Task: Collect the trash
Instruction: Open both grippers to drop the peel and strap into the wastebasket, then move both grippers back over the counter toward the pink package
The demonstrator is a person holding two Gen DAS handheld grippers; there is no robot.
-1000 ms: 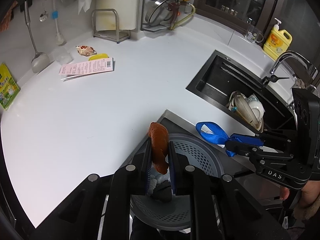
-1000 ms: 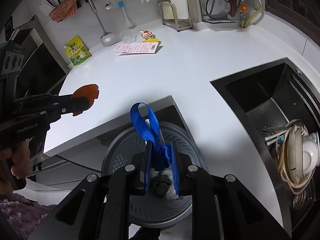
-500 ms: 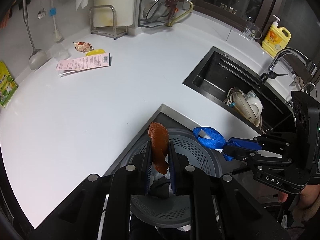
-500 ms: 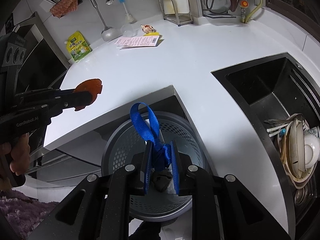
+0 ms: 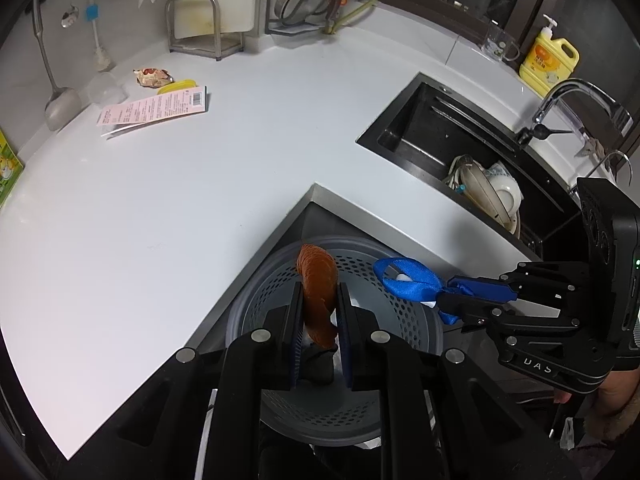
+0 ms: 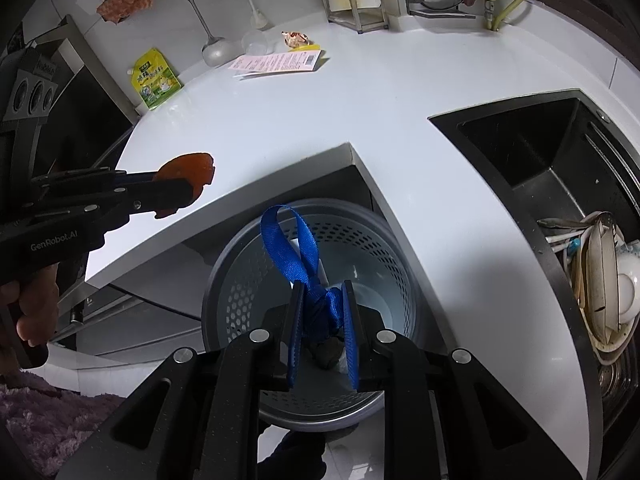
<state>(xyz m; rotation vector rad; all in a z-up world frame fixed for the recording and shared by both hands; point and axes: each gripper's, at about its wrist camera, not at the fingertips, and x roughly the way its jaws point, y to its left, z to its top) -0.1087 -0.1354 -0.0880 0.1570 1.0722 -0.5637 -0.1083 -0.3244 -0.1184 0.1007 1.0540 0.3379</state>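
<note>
A white countertop [image 5: 168,184] wraps around an inside corner, and a grey perforated bin [image 5: 404,312] stands on the floor in that notch. The left gripper [image 5: 318,316] is clamped on an orange scrap [image 5: 318,280] above the bin's rim; the right gripper [image 6: 322,320] is pinched tight on a knotted blue ribbon [image 6: 294,248] whose loop stands up over the bin's mouth. A dark lump lies at the bin's bottom. Far back on the counter lie a pink receipt [image 5: 154,110], a yellow piece and a crumpled wrapper [image 5: 152,77], near a ladle and brush hanging on the tiled wall. To the right, a black sink [image 5: 424,140] holds stacked dishes, with a tap and a yellow soap bottle [image 5: 550,60] behind it
</note>
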